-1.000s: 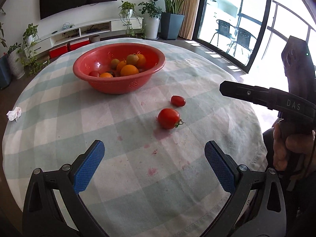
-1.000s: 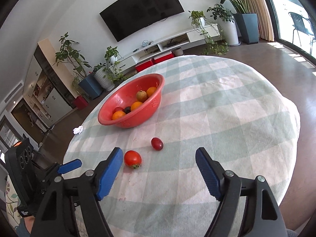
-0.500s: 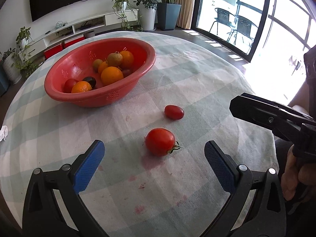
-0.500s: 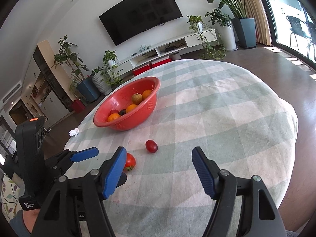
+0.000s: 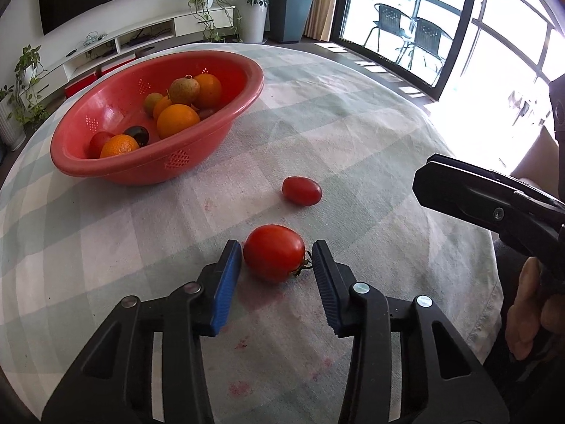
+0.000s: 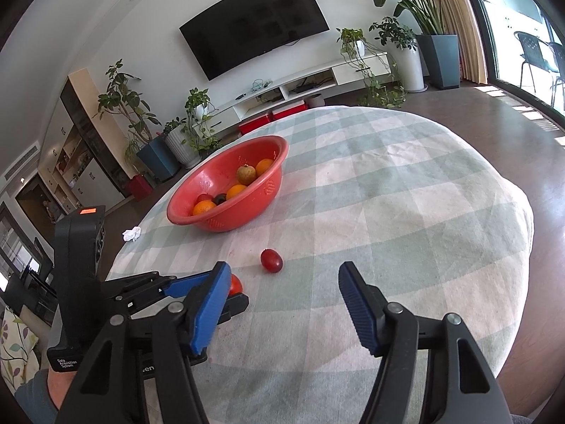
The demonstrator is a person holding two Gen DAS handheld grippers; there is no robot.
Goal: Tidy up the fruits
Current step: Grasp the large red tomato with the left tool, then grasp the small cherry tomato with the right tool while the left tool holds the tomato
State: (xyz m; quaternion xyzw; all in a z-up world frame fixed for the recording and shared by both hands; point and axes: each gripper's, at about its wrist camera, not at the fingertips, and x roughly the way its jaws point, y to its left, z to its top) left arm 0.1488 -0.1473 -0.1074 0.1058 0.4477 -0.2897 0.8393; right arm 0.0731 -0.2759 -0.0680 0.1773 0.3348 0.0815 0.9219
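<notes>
The jaws of the left gripper [image 5: 277, 265] are closing around the round tomato [image 5: 274, 252], which sits on the cloth between the two blue pads; the left pad looks just at its skin and the right pad is at the green stem end, though a firm squeeze is not yet evident, so I judge the grasp to be forming rather than made. The gripper comes in low and tilted down, presumably so the pads meet the fruit at its widest part rather than skidding over the top. Just beyond, the small oval tomato [image 5: 302, 190] lies alone on the checked cloth of the desk [image 5: 353, 123], near the first but apart from it. The right gripper [image 6: 280, 304] hangs over bare cloth with nothing between its jaws, which are narrowing a little yet released, the oval tomato ahead of them; it seems to be waiting for its turn. Further back stands the red bowl [image 5: 243, 70], already holding oranges and other fruit, the likely destination for both tomatoes. Pink stains mark the cloth near the left gripper.
</notes>
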